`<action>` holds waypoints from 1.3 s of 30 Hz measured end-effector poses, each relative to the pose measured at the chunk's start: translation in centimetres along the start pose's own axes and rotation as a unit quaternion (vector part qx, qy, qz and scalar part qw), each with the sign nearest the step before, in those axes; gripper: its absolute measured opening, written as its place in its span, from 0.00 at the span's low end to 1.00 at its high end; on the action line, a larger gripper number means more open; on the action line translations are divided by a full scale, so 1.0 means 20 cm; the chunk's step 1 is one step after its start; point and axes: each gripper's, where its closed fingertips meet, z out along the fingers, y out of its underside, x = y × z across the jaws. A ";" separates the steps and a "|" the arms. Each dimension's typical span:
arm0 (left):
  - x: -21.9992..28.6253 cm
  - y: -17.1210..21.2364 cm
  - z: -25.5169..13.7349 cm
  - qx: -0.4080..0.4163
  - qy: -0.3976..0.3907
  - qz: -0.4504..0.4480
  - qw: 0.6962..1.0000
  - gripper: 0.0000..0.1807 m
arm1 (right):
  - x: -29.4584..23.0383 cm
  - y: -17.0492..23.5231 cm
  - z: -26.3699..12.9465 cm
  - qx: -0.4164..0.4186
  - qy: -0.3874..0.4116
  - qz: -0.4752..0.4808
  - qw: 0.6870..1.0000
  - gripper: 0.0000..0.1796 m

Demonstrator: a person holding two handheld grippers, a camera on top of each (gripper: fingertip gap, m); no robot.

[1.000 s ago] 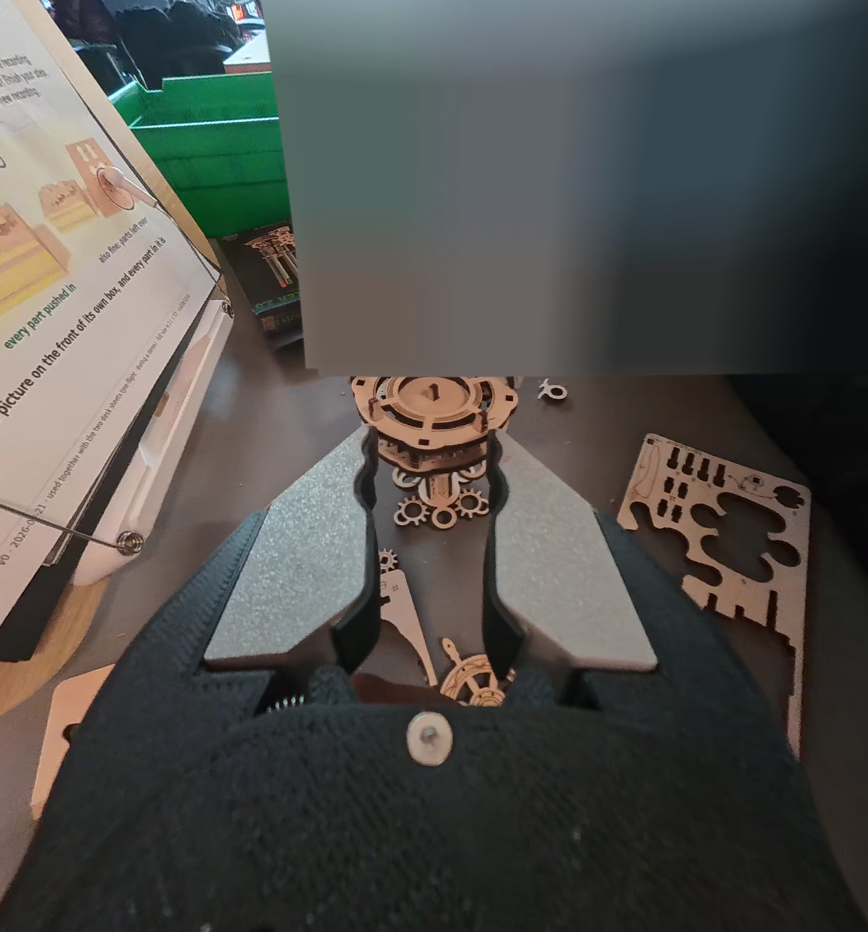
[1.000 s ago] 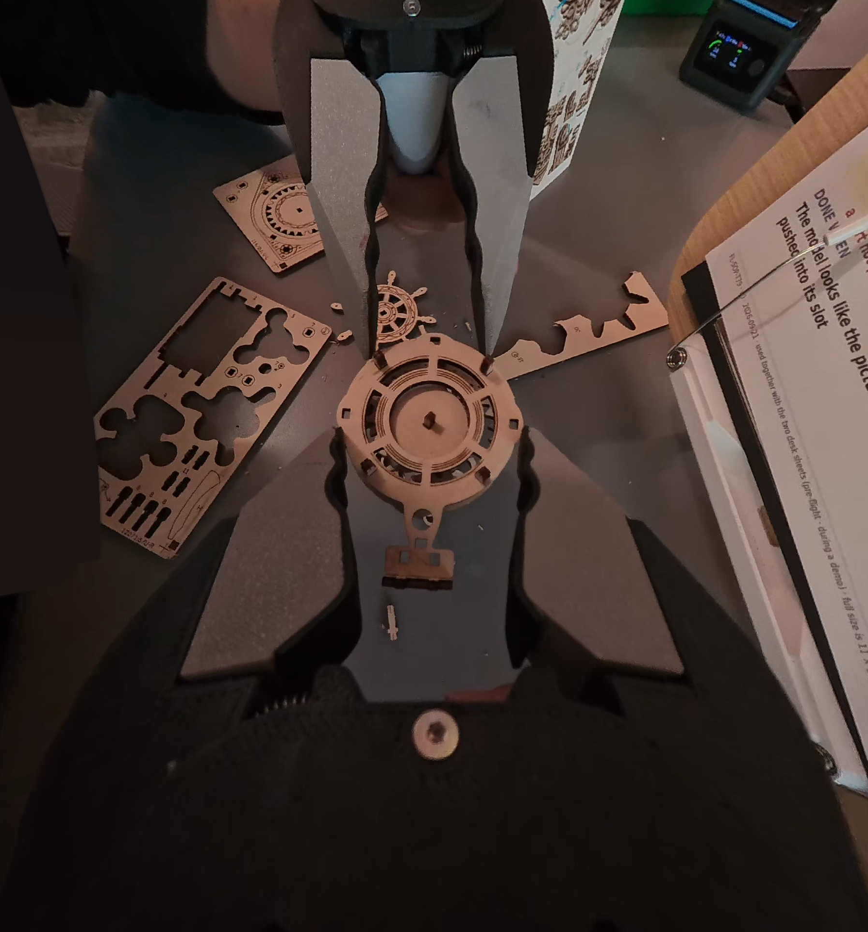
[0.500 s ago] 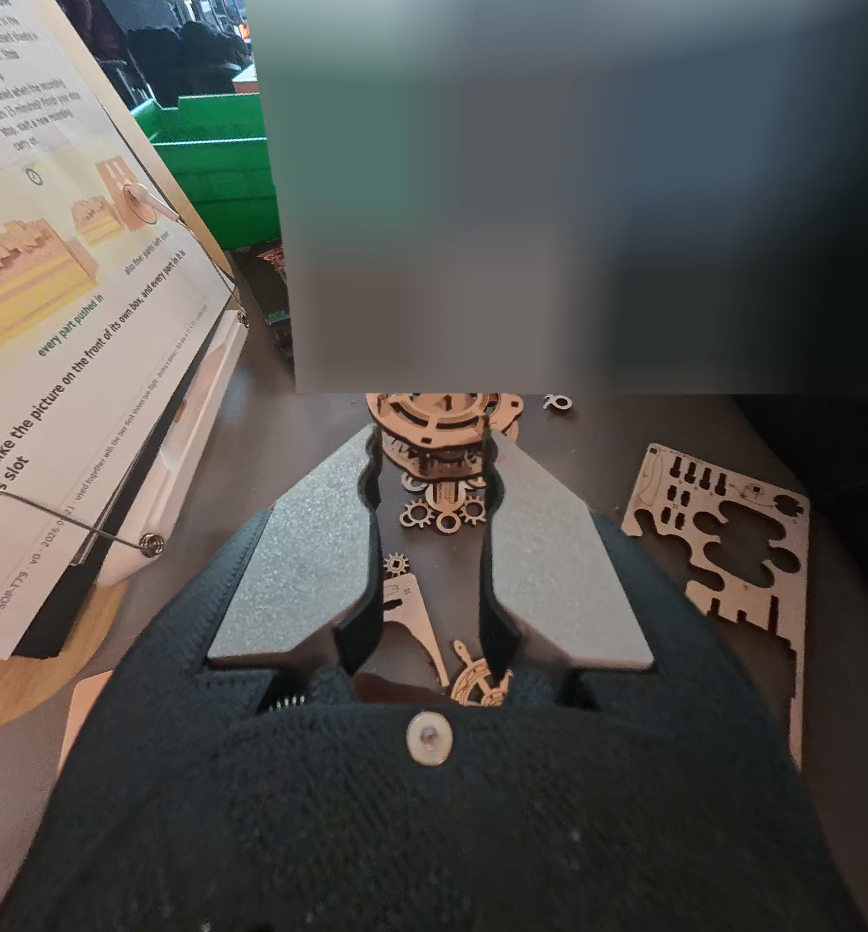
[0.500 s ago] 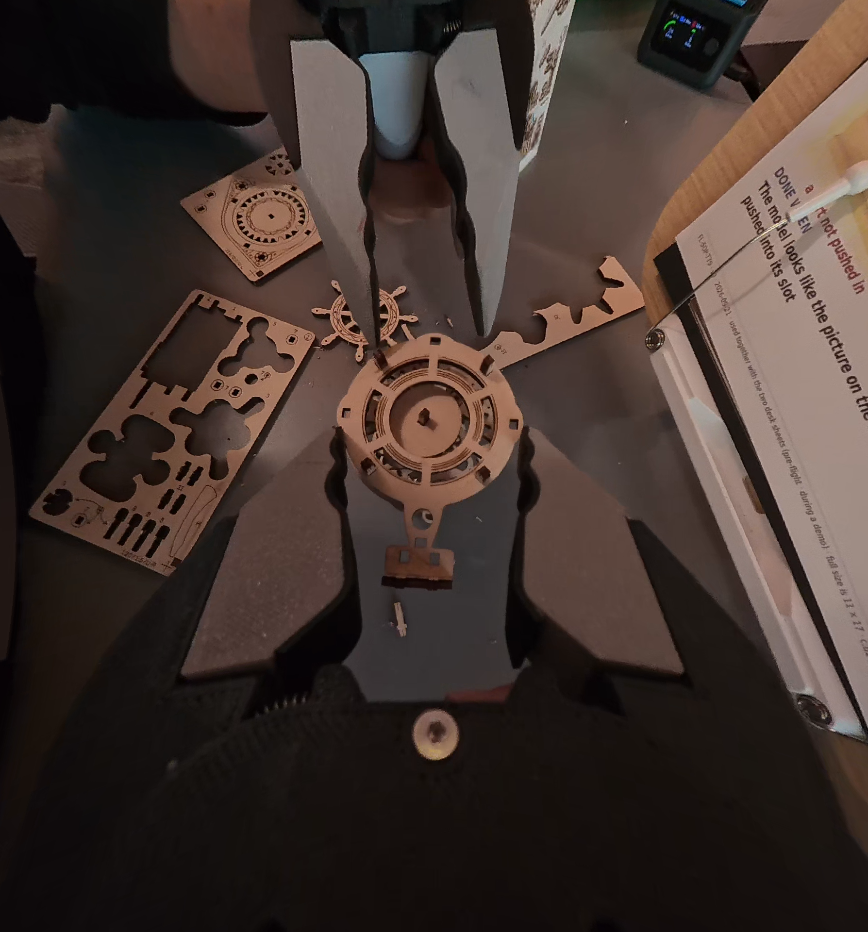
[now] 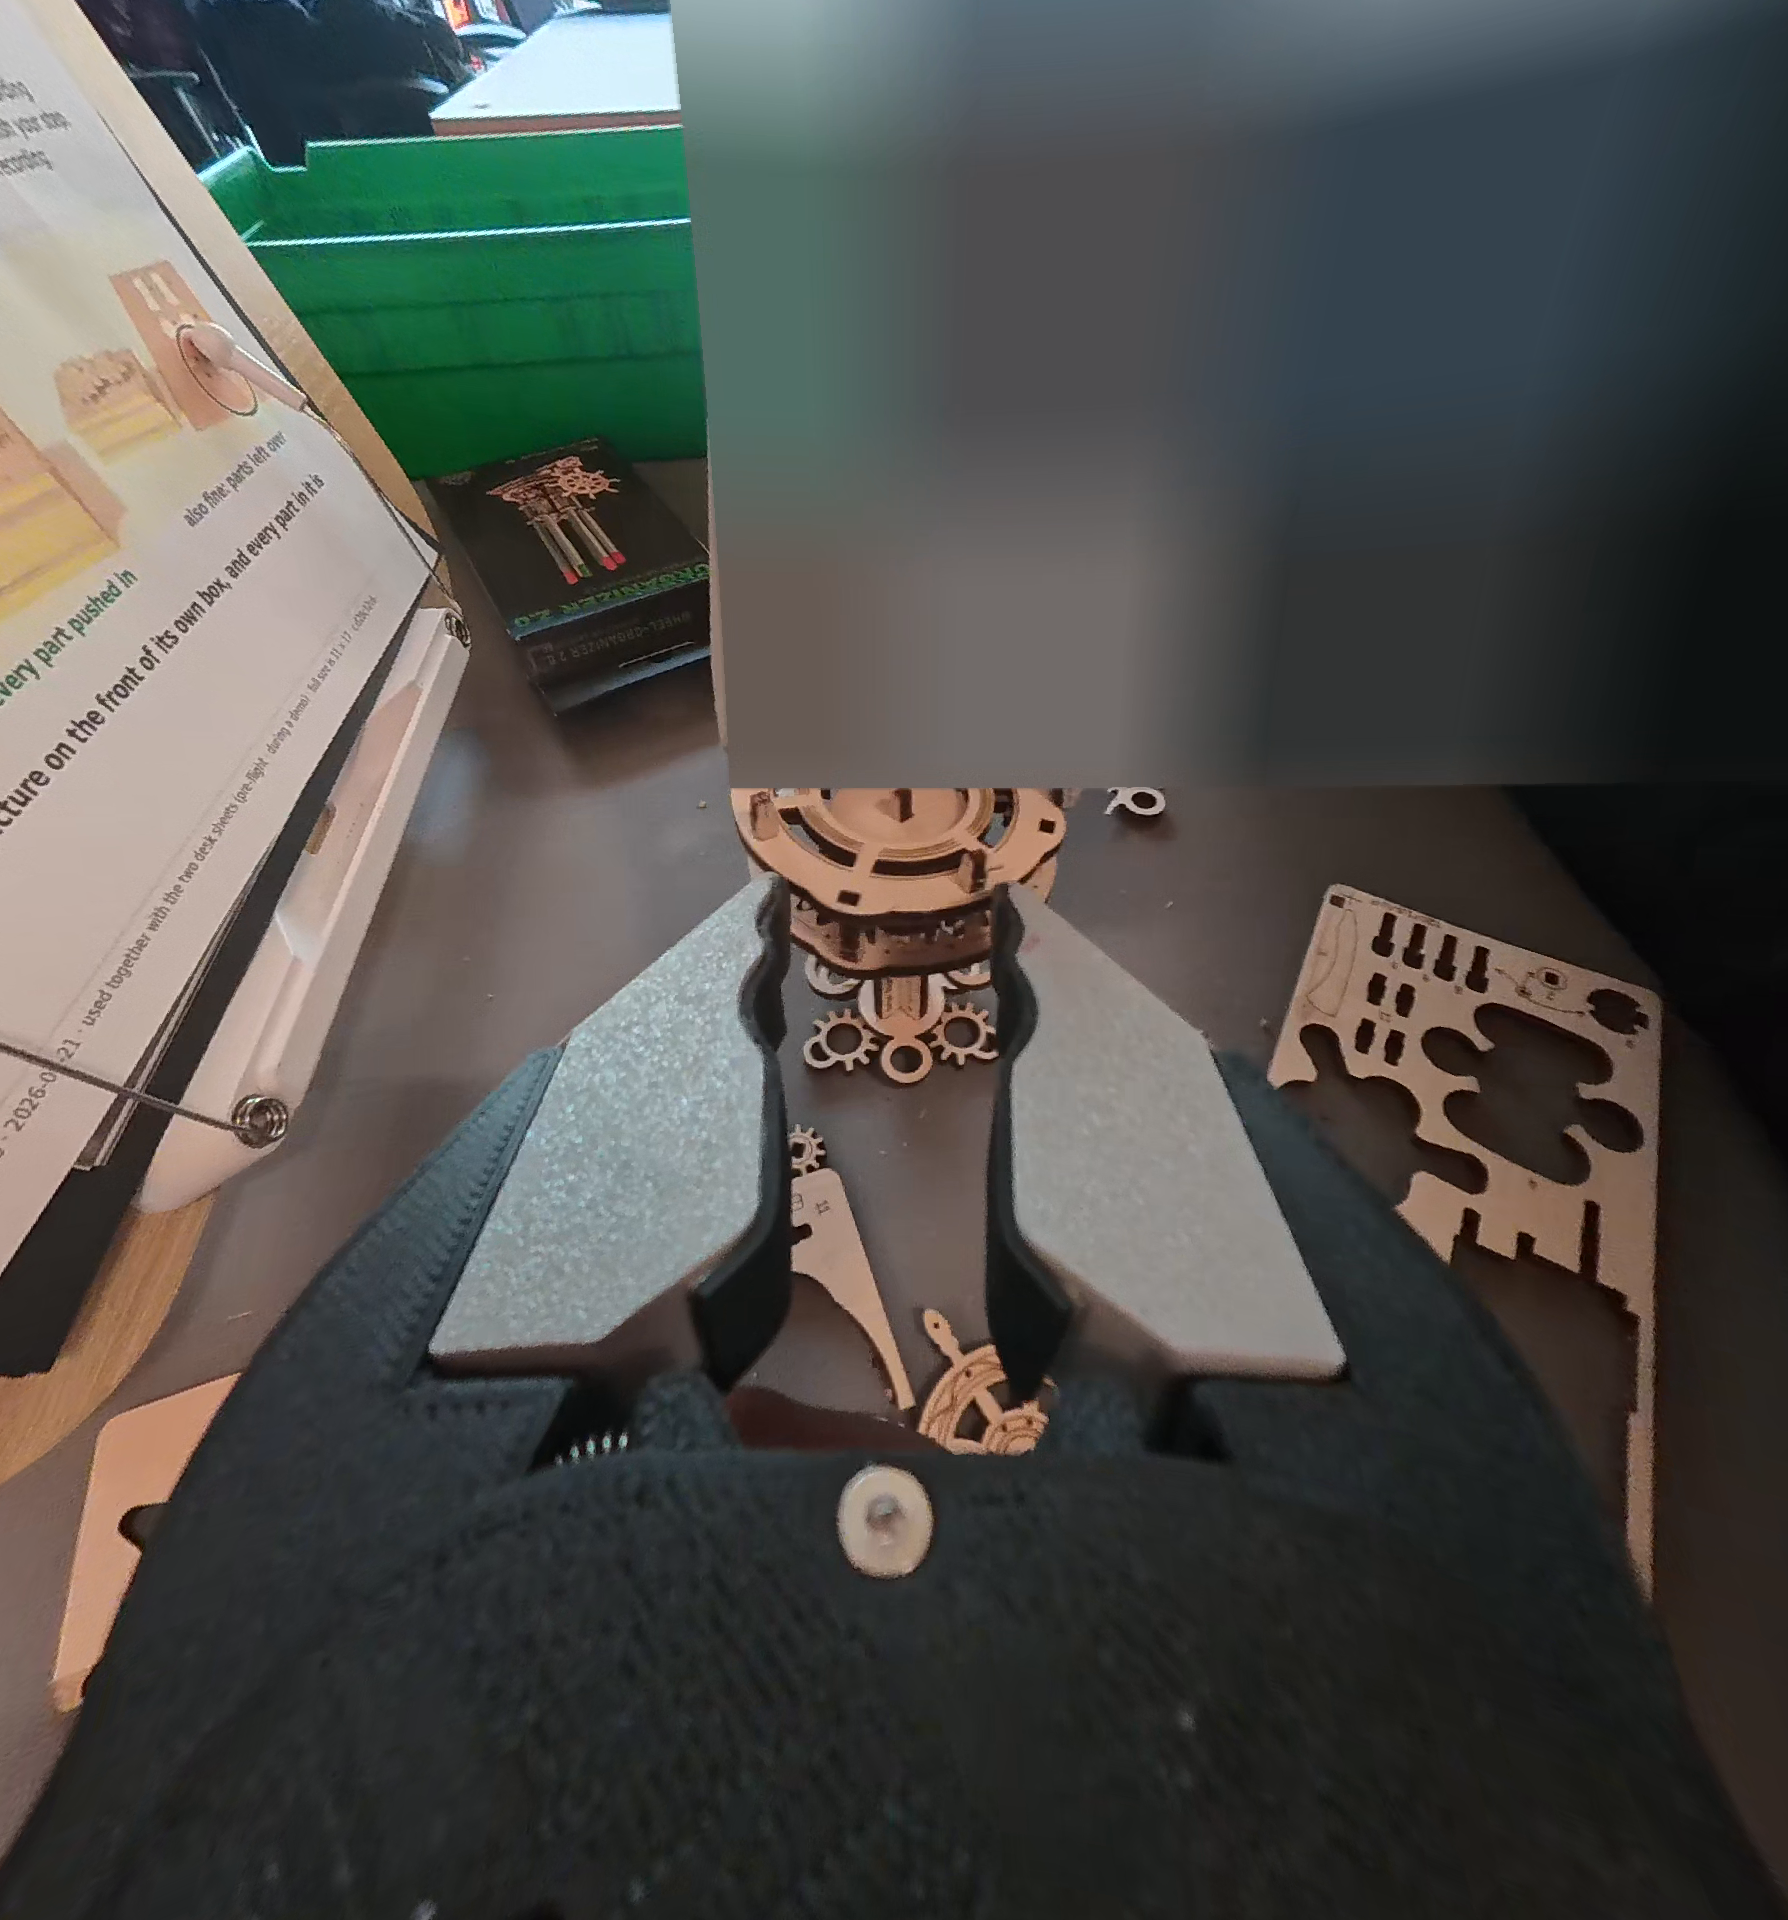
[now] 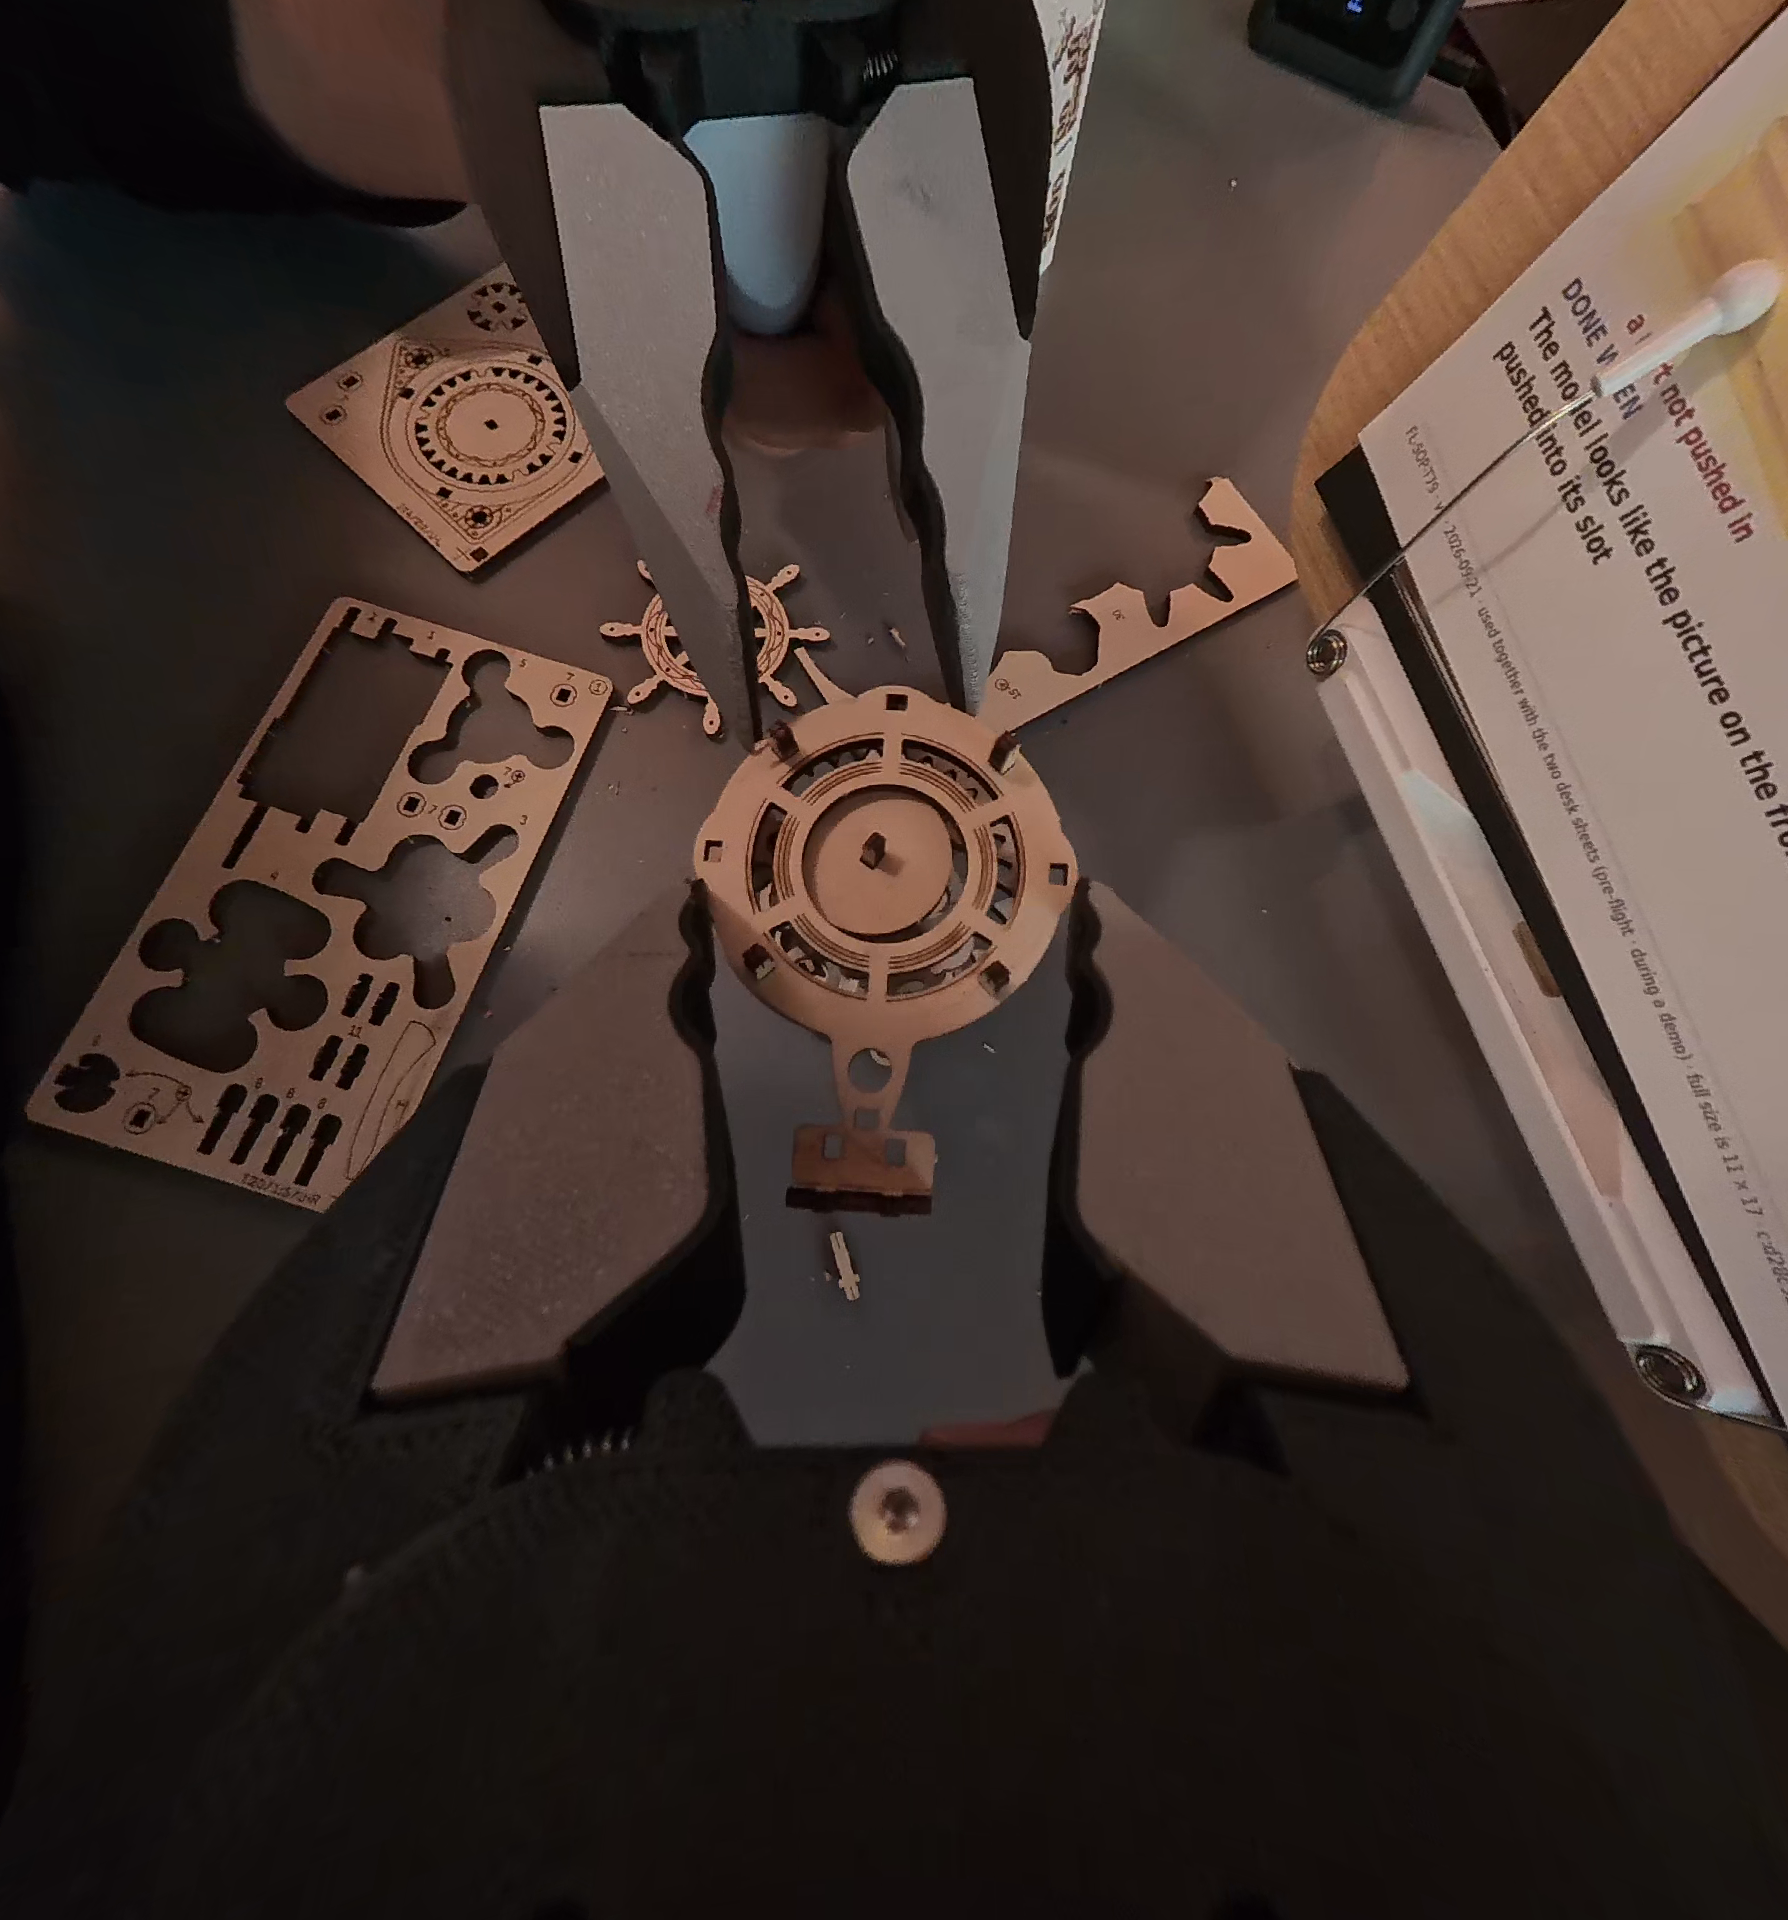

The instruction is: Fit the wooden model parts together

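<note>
A round layered wooden assembly (image 6: 885,862) with a centre peg is held over the dark table between both grippers. My right gripper (image 6: 890,894) is shut on its wide top disc, one fingertip on each side. A tab with a small block (image 6: 859,1164) hangs from the disc towards me. My left gripper (image 5: 890,914) is shut on the assembly's (image 5: 895,842) lower layers. It also shows in the right wrist view (image 6: 864,717), coming in from the far side. A ship's wheel part (image 6: 713,644) lies on the table under the left fingers.
A punched-out sheet (image 6: 298,883), a gear sheet (image 6: 454,426), a jagged strip (image 6: 1150,623) and a tiny peg (image 6: 846,1262) lie around. An instruction stand (image 5: 142,623) stands beside them. A black box (image 5: 599,561) and green crates (image 5: 474,291) are behind. My two grippers' fingertips are within a few centimetres of each other.
Both grippers have shifted together with the assembly still held between them. The table parts and the stand slid in both views, and the black box came into the left view.
</note>
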 end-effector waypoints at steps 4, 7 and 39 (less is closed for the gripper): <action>-0.01 0.00 0.00 0.001 0.001 -0.002 1.000 0.20 | 0.01 0.00 0.01 0.002 0.000 0.004 1.000 0.36; 0.00 0.00 -0.01 0.002 0.003 -0.002 1.000 0.20 | 0.00 0.00 0.01 0.002 -0.007 0.010 1.000 0.37; 0.04 -0.02 -0.02 -0.003 0.001 -0.004 1.000 0.20 | -0.05 -0.01 0.01 -0.004 -0.046 -0.078 0.996 0.37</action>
